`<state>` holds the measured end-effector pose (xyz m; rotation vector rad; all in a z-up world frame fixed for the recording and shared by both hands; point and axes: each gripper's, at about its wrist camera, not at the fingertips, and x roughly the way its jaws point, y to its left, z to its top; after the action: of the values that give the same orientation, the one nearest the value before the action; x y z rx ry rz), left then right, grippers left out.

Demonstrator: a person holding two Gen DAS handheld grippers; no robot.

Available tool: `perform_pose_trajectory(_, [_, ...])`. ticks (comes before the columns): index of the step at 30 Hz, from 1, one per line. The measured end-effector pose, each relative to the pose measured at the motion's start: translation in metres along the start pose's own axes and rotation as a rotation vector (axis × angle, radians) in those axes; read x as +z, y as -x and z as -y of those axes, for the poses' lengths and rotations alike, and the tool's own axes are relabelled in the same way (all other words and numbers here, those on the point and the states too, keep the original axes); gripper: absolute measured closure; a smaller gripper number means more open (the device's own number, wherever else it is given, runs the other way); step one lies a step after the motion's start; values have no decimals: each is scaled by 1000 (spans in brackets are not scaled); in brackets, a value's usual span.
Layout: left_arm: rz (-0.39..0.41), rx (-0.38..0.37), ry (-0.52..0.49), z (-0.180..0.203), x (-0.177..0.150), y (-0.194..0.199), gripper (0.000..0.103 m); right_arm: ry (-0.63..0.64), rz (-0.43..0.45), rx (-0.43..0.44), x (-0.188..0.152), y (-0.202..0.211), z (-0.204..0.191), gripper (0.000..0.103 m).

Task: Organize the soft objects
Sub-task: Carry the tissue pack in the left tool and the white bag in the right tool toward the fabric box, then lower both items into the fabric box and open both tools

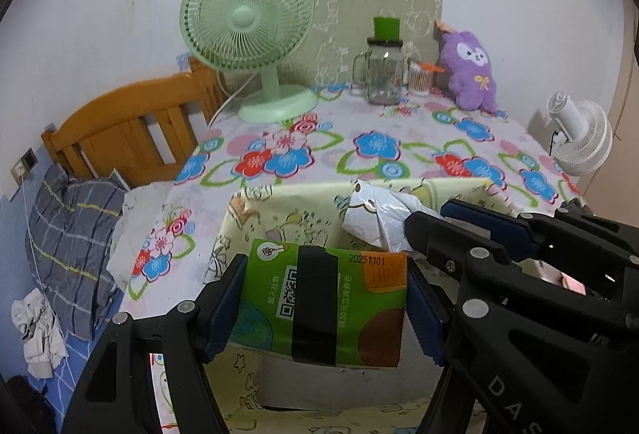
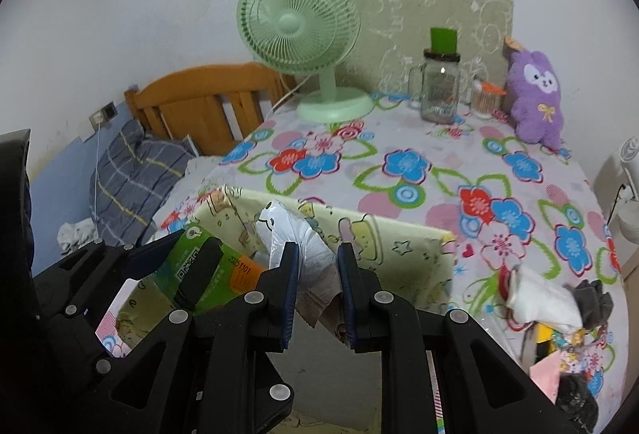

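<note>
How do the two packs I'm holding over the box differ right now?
The green tissue pack is flat-faced and boxy, printed with a QR code and an orange corner; the white plastic pack is crumpled and irregular. The left gripper spans the green pack across its width with jaws wide apart, while the right gripper pinches the white pack with jaws close together. Both hang above the yellow cartoon-print box.

Left gripper jaws clamped wide on load; right gripper jaws pinched narrow, alongside.
</note>
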<state>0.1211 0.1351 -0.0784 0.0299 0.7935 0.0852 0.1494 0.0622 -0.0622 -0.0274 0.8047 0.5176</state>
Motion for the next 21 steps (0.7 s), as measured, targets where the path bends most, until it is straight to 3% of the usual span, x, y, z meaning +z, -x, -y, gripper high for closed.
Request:
perform_pose_trajectory(10, [-66, -22, 4, -2, -6, -17, 15, 7, -100, -14, -5, -28, 4, 79])
perform_pose_trajectory(13, [-68, -31, 1, 0, -7, -17, 12, 6, -123, -18, -5, -30, 5, 72])
perform_pose_trajectory(14, [-68, -36, 2, 0, -7, -17, 11, 5, -126, -23, -5, -30, 5, 66])
perform_pose_trajectory(17, [-65, -60, 19, 0, -6, -14, 7, -18, -136, -33, -5, -32, 8, 32])
perform_pose_trajectory(21, [-66, -49, 24, 0, -5, -12, 4, -6, -112, -49, -3, -28, 6, 22])
